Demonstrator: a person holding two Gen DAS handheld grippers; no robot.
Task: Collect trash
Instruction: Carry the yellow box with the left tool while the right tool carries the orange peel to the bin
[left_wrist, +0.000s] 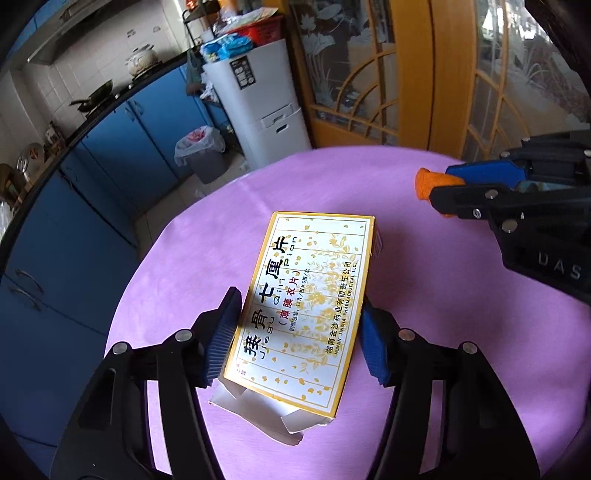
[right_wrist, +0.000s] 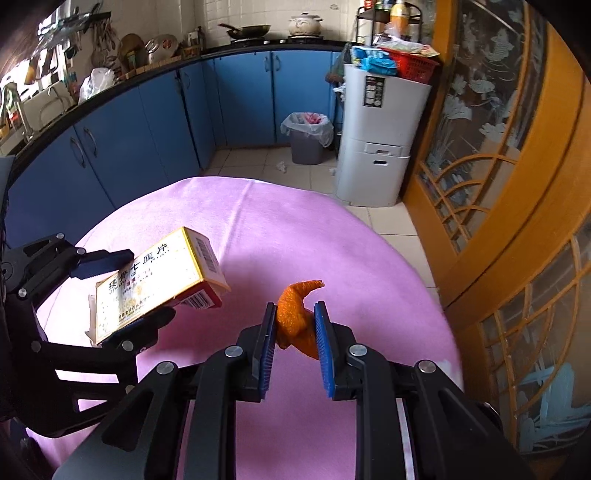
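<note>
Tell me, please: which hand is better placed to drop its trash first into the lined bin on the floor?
Probably the right. Both are loaded: the left gripper holds the medicine box, the right gripper the orange peel. From the right wrist view the trash bin lies almost straight ahead; from the left it sits off to the side.

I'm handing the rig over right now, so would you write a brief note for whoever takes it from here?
Left tool: shut on the medicine box, lifted off the purple table, one end flap open.
Right tool: shut on the orange peel, also lifted.
Done: both pieces picked up.
Left: carry both to the lined bin on the floor by the blue cabinets and drop them in. A scrap lies on the floor tiles near it.
</note>
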